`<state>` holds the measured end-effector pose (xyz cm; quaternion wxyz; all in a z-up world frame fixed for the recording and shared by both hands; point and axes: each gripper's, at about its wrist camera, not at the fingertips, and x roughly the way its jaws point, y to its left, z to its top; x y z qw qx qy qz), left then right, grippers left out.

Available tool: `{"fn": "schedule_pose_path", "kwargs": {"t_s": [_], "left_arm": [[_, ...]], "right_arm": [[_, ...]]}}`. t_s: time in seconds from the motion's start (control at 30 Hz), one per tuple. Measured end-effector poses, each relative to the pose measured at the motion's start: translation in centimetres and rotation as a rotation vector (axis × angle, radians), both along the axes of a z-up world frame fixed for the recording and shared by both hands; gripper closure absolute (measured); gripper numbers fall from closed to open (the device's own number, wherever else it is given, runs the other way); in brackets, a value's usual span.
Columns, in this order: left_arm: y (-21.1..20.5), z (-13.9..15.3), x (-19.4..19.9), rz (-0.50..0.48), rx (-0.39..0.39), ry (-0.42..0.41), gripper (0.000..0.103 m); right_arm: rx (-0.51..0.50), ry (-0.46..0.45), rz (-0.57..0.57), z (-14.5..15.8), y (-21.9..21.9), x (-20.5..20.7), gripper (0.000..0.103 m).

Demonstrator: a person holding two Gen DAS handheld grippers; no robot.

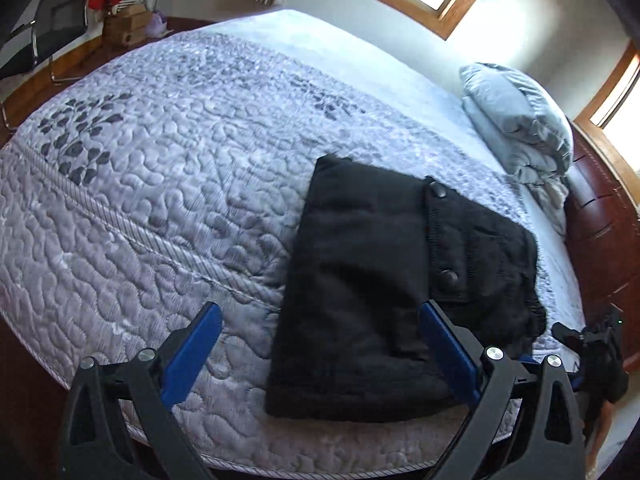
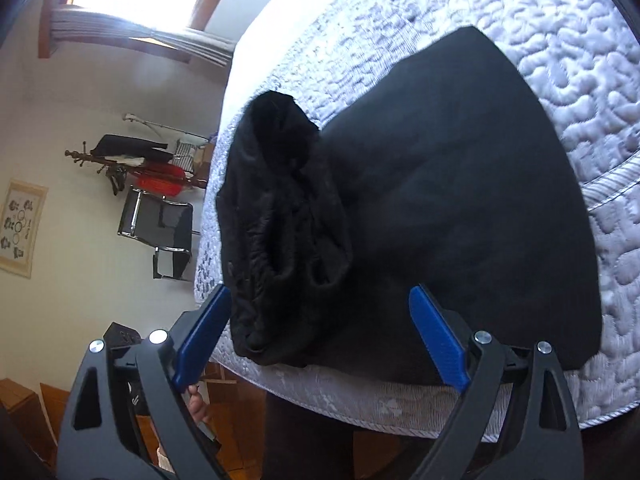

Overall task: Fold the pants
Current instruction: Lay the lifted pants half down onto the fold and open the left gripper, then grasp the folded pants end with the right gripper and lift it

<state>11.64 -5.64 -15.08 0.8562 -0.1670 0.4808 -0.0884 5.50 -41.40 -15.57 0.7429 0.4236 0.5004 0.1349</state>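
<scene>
Black pants lie folded into a thick rectangle on the quilted bed, close to its near edge. Two buttons show on the exposed waist part at the right of the fold. My left gripper hovers open over the near left part of the pants, with its blue pads apart and pressing on nothing. In the right wrist view the pants fill the middle, with the bunched waistband end at the left. My right gripper stands open just above that end and grips nothing.
A grey folded blanket or pillow rests at the bed's far right, beside a dark wooden headboard. A black chair and a coat rack stand past the bed. Fingers of a hand show below the bed edge.
</scene>
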Motion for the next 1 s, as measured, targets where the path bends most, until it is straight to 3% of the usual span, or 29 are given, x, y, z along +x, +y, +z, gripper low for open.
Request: {"fn": "schedule_pose_path", "kwargs": {"t_s": [0.1,0.63,0.73,0.9,1.0], "left_arm": [[-0.5,-1.7,0.5,-0.010,0.050,0.011,0.004],[0.5,-1.4,1.1,-0.025,0.124,0.031,0.004],[0.8,-1.6,1.1,-0.023,0.136,0.037,0.004],[0.8,-2.2,1.1,-0.037,0.158,0.058,0.004],[0.8,-2.5,1.1,-0.050,0.173,0.067,0.004]], "right_arm": [[0.036,0.008,-0.007,-0.5,0.1,0.5,0.013],[0.029,-0.001,0.051,-0.8,2.2,3.0,0.013],[0.009,0.007,0.054,-0.8,2.5,3.4,0.023],[0.003,0.005,0.051,-1.0,2.8,3.9,0.056],[-0.007,-0.013,0.056,-0.8,2.8,3.7,0.067]]}}
